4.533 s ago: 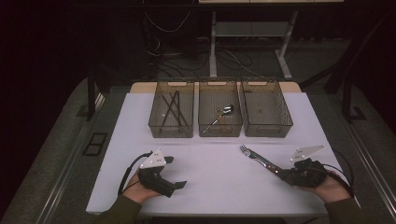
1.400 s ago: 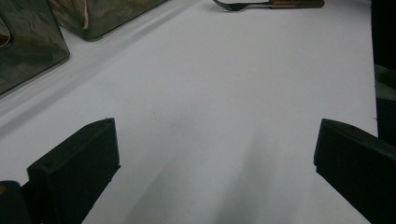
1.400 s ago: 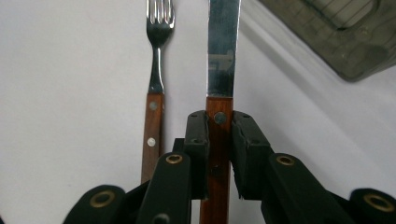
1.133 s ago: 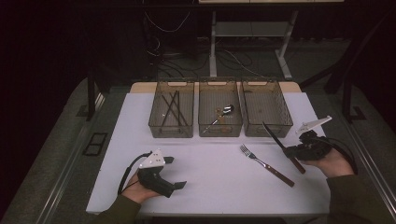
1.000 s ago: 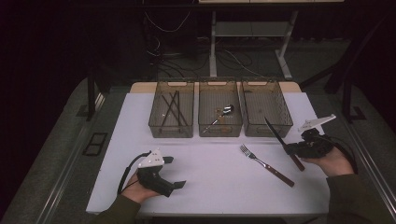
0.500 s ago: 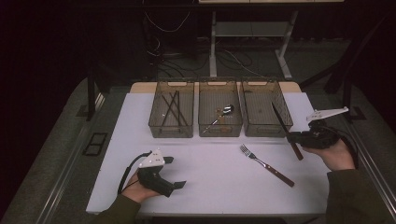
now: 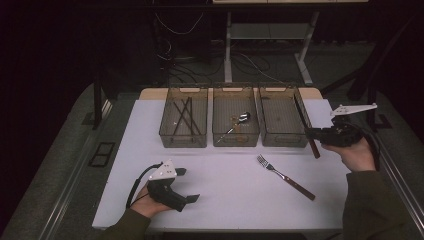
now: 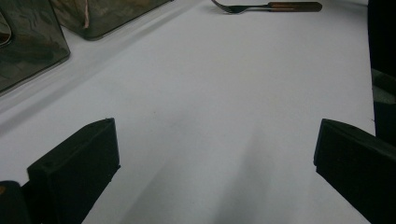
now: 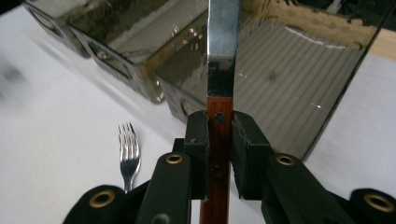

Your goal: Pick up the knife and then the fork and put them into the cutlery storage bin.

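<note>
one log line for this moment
right tool: shut on knife | knife: above right bin | left tool: open, on table | fork: on table

The knife's (image 9: 219,56) blade runs off the top edge of the right gripper view, its tip unseen, and the wooden handle passes behind the clamped pads and out the bottom edge. In the high view, the small metal pieces in the middle bin (image 7: 235,117) are too small to identify. The fork (image 8: 266,6) is clipped at the left gripper view's top edge, its tines partly cut away. Beyond the table (image 7: 235,195), the room sinks into darkness.
</note>
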`<action>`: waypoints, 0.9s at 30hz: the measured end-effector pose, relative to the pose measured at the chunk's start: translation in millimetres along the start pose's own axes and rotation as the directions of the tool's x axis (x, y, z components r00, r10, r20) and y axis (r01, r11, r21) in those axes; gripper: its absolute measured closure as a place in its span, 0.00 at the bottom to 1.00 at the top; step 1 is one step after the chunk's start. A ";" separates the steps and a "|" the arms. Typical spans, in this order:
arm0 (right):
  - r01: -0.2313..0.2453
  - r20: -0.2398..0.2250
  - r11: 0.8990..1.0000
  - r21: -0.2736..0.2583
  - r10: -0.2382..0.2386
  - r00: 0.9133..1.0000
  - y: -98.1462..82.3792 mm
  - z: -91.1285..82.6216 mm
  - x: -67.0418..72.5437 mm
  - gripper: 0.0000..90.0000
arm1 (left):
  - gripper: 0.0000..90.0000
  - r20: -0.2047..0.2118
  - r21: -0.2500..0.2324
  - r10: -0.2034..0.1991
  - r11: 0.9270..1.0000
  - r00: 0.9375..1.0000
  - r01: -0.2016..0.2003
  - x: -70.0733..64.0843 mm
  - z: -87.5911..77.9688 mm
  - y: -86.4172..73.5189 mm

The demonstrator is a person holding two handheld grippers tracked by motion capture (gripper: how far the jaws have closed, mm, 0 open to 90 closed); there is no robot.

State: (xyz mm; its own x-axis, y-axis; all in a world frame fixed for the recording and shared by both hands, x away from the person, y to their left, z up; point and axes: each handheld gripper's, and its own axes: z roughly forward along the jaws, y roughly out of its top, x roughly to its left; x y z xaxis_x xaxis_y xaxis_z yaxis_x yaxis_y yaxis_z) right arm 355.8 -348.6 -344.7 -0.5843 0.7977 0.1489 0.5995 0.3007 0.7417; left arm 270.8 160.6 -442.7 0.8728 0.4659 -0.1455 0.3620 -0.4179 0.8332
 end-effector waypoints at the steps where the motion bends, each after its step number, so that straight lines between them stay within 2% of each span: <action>1: -0.002 0.005 1.000 -0.007 0.002 1.000 4.1 0.5 -0.2 0.86 | 0.00 0.000 -0.001 0.000 1.000 1.000 0.000 0.0 -0.2 0.1; 6: 0.006 0.032 1.000 -0.015 -0.005 0.999 22.1 2.1 -1.6 0.86 | 0.00 0.000 0.000 0.006 1.000 1.000 -0.006 -0.1 -0.8 0.3; 14: -0.005 0.073 0.998 -0.057 0.010 0.997 49.1 12.8 -12.4 0.86 | 0.00 0.002 -0.007 0.006 1.000 1.000 -0.006 -1.1 -0.3 0.7; 23: -0.015 0.109 0.995 -0.097 0.026 0.994 66.0 33.8 -22.0 0.86 | 0.00 0.006 -0.010 0.004 1.000 1.000 -0.004 -1.7 0.0 0.8; 27: -0.026 0.121 0.995 -0.097 0.038 0.992 66.3 45.0 -25.6 0.86 | 0.00 0.008 -0.010 0.005 1.000 1.000 -0.005 -1.7 -0.2 0.8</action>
State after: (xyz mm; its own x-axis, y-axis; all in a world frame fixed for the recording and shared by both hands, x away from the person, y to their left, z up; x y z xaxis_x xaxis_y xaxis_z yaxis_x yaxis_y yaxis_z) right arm 435.0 -325.6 -328.8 -0.4908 0.8659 0.0970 0.5590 0.2275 0.7974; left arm 269.5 159.6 -441.7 0.8772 0.4575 -0.1456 0.3544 -0.4125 0.8392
